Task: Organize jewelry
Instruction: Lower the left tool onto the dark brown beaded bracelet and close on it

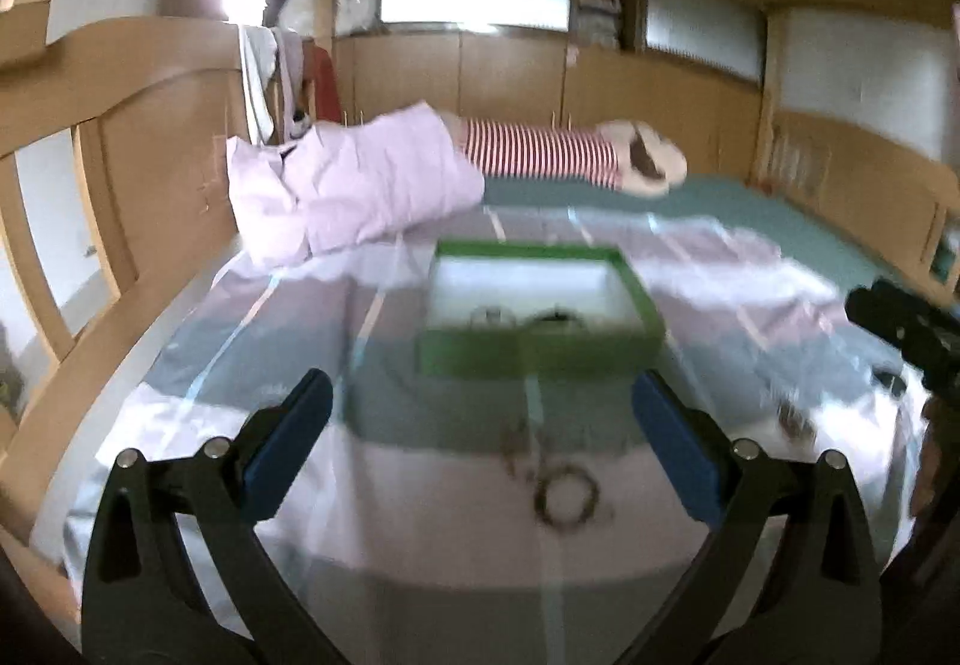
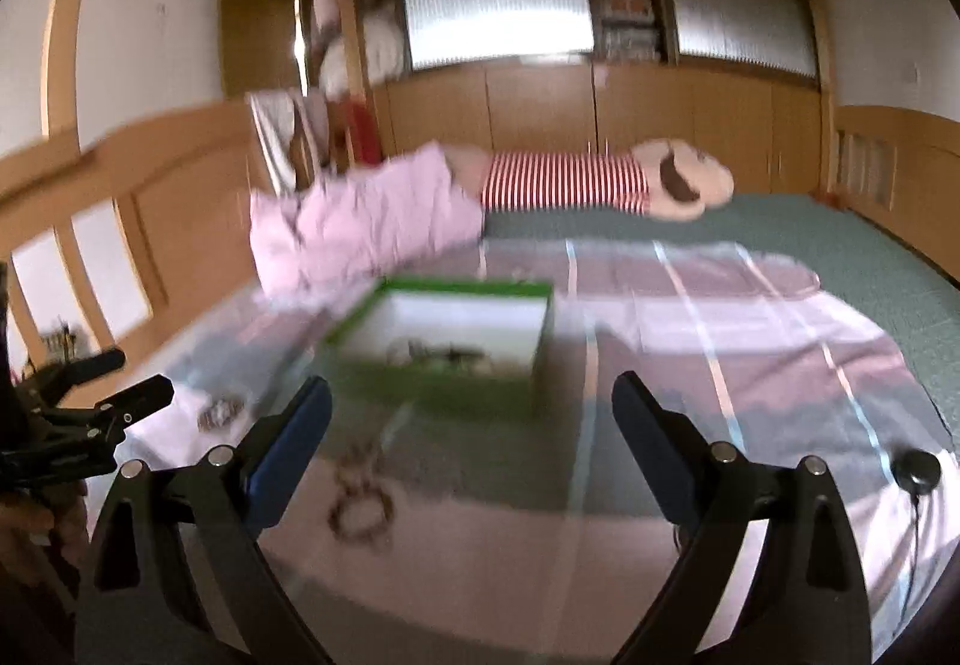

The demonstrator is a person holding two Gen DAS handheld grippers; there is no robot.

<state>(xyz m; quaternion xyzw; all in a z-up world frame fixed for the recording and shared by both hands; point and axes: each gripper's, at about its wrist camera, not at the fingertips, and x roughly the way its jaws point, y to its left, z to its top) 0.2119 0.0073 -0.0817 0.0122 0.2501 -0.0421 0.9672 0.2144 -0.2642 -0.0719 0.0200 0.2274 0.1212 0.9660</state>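
though blurred, dark jewelry (image 1: 528,318) lies inside the green box (image 1: 540,350).

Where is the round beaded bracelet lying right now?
The beaded bracelet lies loose on the checked bedsheet, in front of the green box. In the left wrist view it sits between the open left claw fingers, untouched.
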